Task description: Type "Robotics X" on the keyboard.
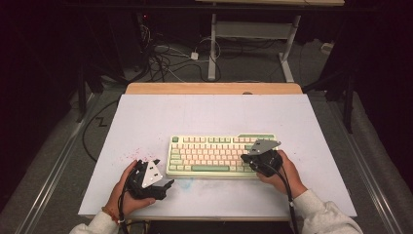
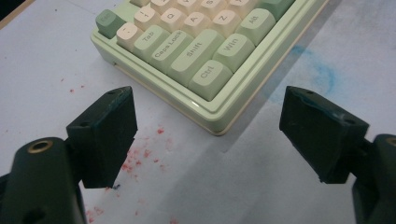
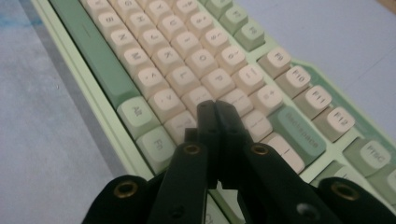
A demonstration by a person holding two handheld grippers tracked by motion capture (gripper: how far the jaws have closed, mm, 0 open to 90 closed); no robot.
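A pale green keyboard [image 1: 219,155] with cream and green keys lies on the white table [image 1: 204,117]. My left gripper [image 1: 168,184] rests on the table off the keyboard's near left corner [image 2: 215,123], open wide with nothing between its jaws. Its fingers [image 2: 109,135] frame the Ctrl key [image 2: 210,79] from a short distance. My right gripper [image 1: 253,155] hovers over the keyboard's right end, shut with nothing held. Its joined fingertips [image 3: 215,108] point down at the cream keys [image 3: 201,100] just left of the green Backspace key [image 3: 299,133].
Red specks [image 2: 140,158] and a blue smear [image 2: 322,74] stain the table near the keyboard. A wooden strip [image 1: 214,88] edges the table's far side. Cables [image 1: 165,61] and a desk frame [image 1: 253,44] stand on the floor beyond.
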